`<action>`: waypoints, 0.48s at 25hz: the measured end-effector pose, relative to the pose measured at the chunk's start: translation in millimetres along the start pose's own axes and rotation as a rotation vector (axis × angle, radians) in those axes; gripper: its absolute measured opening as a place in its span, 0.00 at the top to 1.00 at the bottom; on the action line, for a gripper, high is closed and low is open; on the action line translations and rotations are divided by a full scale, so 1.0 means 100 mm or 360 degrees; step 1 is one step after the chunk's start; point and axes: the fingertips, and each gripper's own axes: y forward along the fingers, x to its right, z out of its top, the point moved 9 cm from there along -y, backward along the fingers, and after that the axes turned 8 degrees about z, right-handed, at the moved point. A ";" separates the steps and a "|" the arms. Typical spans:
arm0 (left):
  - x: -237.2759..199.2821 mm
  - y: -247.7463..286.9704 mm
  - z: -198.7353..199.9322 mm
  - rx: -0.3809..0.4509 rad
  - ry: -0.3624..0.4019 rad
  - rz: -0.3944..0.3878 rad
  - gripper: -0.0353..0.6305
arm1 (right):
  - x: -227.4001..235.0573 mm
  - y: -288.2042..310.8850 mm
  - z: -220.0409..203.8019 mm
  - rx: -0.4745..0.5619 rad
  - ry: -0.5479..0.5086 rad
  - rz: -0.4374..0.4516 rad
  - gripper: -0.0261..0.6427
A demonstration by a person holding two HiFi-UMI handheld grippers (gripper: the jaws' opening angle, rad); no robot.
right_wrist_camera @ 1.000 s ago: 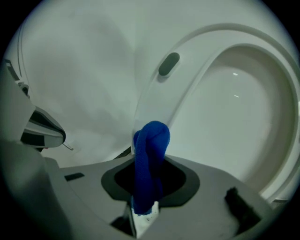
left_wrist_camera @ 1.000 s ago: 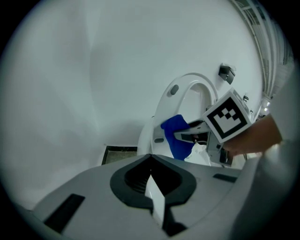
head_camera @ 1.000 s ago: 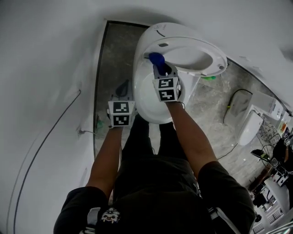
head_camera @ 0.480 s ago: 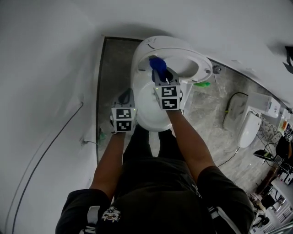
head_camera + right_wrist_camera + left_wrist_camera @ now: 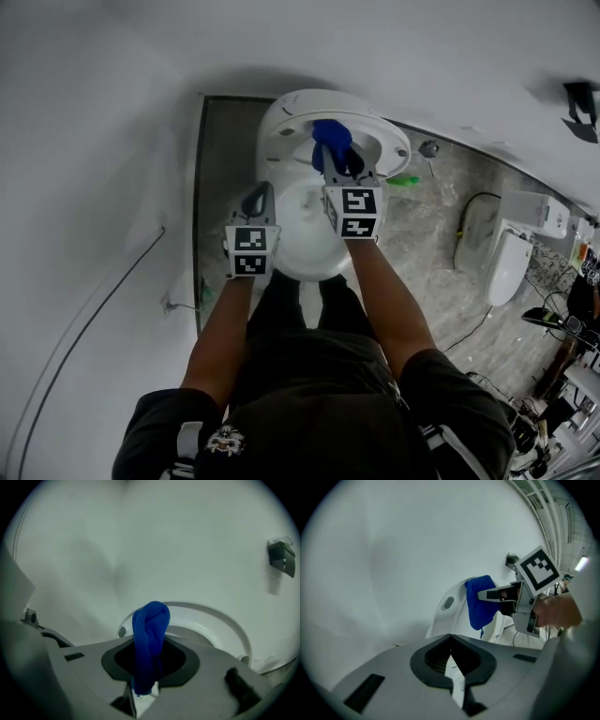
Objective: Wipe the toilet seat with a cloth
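Note:
A white toilet (image 5: 309,234) stands against the wall, its ring-shaped seat (image 5: 389,142) lying toward the back. My right gripper (image 5: 339,161) is shut on a bunched blue cloth (image 5: 331,133) over the rear of the bowl. In the right gripper view the cloth (image 5: 150,630) sticks up between the jaws of the right gripper (image 5: 145,674), in front of the seat ring (image 5: 220,620). I cannot tell whether it touches the seat. My left gripper (image 5: 257,199) hangs shut and empty by the bowl's left rim. The left gripper view shows the left gripper (image 5: 450,639), the cloth (image 5: 480,603) and the toilet (image 5: 447,609).
A dark floor strip (image 5: 220,150) runs left of the toilet beside a white wall with a cable (image 5: 94,300). To the right lie a green object (image 5: 404,179), a floor cable (image 5: 469,216) and a second toilet (image 5: 511,261). A dark fixture (image 5: 282,557) hangs on the wall.
My right gripper has carried the blue cloth farther toward the back of the toilet. My left gripper has come up closer to the bowl's left rim. The head view has shifted.

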 end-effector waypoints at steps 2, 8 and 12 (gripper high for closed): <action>0.05 0.03 0.07 0.0013 0.0015 -0.0003 0.93 | 0.10 -0.06 0.01 0.0016 0.0013 -0.0031 0.82; 0.20 0.01 0.22 0.0038 0.0056 -0.0002 0.93 | 0.29 -0.22 0.00 0.0033 0.0064 -0.0068 0.82; 0.30 -0.04 0.35 0.0140 0.0062 0.0009 0.93 | 0.34 -0.40 0.00 0.0050 0.0082 -0.0068 0.82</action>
